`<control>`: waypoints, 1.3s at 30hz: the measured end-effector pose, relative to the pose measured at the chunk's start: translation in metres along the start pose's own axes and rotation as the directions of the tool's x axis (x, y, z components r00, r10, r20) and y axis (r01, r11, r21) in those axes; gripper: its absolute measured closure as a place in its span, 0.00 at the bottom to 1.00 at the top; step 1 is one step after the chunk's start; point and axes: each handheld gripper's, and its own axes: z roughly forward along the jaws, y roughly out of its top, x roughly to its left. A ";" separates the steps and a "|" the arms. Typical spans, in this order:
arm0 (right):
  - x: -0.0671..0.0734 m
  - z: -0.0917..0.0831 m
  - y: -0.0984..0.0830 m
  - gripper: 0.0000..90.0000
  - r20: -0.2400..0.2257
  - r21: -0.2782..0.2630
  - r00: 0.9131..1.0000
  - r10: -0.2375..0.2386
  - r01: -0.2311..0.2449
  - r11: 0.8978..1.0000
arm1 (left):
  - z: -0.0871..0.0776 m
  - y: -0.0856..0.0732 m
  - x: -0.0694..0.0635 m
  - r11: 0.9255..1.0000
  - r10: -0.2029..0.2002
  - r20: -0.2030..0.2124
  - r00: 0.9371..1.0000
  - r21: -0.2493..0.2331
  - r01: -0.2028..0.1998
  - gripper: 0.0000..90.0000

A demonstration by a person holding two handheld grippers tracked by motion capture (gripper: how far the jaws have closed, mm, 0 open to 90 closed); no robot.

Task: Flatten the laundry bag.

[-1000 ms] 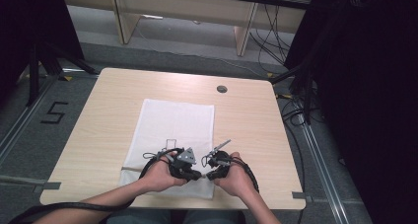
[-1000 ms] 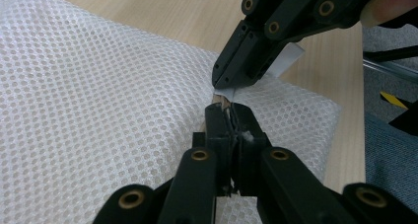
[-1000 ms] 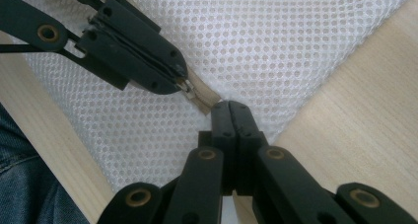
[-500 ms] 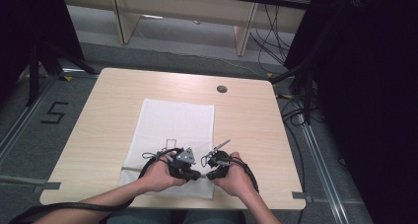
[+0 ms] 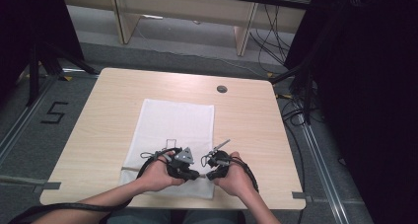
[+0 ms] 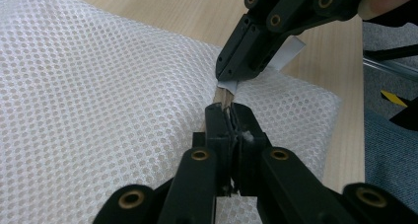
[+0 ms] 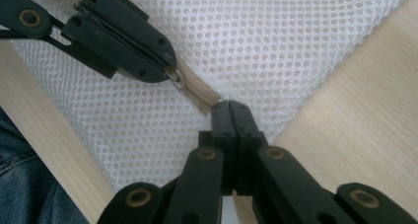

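Lying flat on the counter (image 5: 256, 115), the mesh bag (image 5: 172, 130) has not moved. The left gripper (image 6: 228, 116) stays clenched on the zip pull (image 7: 178, 79), and the right gripper (image 7: 230, 107) on the zip's end (image 7: 204, 100).

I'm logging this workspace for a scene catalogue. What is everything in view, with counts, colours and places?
Table: one, light wood, centre of the high view.
Mesh bag: one, white, flat on the table's middle, reaching its near edge.
Zipper: one, beige tape with a small metal pull, at the bag's near edge.
Grommet: one, dark, round, near the table's far edge.
Floor marking "5": one, black, left of the table.
Left gripper: one, black, shut on the zipper.
Right gripper: one, black, shut on the bag's edge by the zipper end.
Hands: two, at the near edge.
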 end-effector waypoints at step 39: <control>-0.003 0.000 -0.002 1.00 -0.023 -0.012 1.000 0.020 -0.020 1.000 | -0.001 0.002 0.001 1.000 0.013 0.004 1.000 0.010 -0.013 0.97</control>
